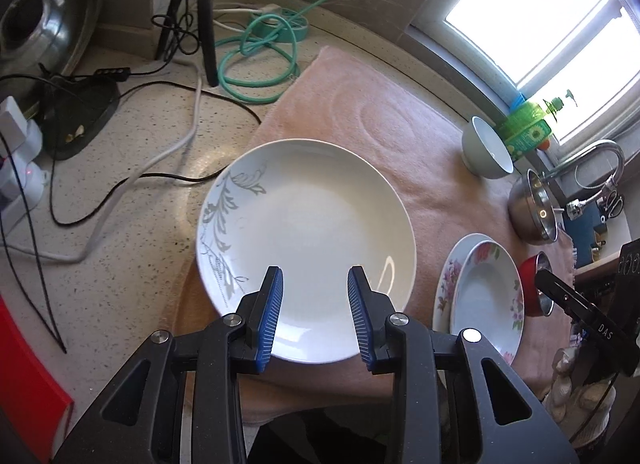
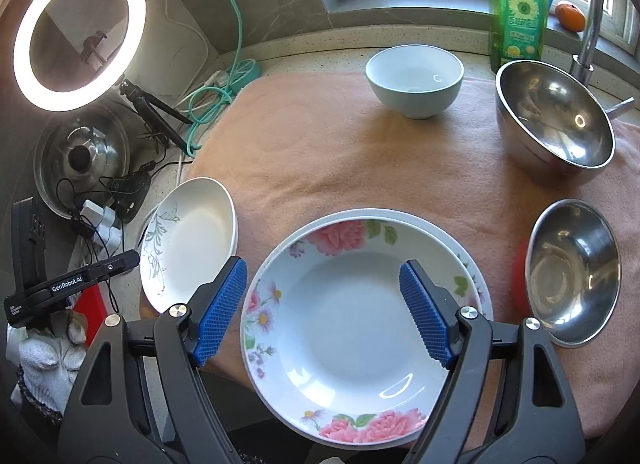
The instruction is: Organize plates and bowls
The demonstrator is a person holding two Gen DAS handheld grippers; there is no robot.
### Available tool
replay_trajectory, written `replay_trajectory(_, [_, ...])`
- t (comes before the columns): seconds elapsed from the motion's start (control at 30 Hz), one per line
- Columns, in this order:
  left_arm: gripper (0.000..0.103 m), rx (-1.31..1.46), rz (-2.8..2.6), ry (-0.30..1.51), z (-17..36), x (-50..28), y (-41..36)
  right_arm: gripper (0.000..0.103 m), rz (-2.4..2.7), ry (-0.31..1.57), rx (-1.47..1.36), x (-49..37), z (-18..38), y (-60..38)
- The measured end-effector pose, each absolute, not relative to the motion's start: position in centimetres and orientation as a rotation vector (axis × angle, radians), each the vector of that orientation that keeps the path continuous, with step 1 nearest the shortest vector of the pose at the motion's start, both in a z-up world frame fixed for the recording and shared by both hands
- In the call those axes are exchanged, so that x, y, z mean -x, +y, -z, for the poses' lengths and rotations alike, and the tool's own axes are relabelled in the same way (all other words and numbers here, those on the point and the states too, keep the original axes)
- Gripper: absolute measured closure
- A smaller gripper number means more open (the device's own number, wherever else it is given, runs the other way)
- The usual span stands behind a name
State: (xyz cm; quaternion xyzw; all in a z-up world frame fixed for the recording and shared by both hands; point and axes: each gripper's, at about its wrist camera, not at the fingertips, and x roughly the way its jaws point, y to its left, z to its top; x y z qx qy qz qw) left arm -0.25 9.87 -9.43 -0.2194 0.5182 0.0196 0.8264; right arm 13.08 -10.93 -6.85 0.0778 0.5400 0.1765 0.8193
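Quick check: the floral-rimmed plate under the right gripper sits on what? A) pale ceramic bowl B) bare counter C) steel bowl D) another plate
D: the floral-rimmed plate is stacked on another plate whose rim shows behind it, on the pink towel.

Under my right claw (image 2: pixel 322 310) a flowered plate (image 2: pixel 352 328) lies stacked on another plate (image 2: pixel 460 240), at the near edge of the towel (image 2: pixel 328 151) that covers the desk (image 2: pixel 120 167). To its left, a leaf plate (image 2: pixel 188 248) overhangs the towel's left edge, below my left claw (image 1: pixel 316 318). To the right sits a small steel bowl (image 2: pixel 576 276); behind that a bigger steel bowl (image 2: pixel 556 119). A ceramic bowl (image 2: pixel 414 79) stands at the far side, a bottle (image 2: pixel 518 11) behind it.
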Motion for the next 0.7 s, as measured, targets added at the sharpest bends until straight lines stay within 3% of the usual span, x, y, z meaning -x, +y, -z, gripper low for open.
replay_trajectory(0.53, [0.071, 0.514, -0.17, 1.098, 11.4, 1.3, 14.4, 0.023, -0.516, 1.213, -0.099, -16.7, 9.0, -3.6])
replay_trajectory(0.7, [0.071, 0.519, -0.163, 1.102, 11.9, 0.9, 14.7, 0.034, -0.548, 1.254, -0.104, -17.7, 10.4, -1.9])
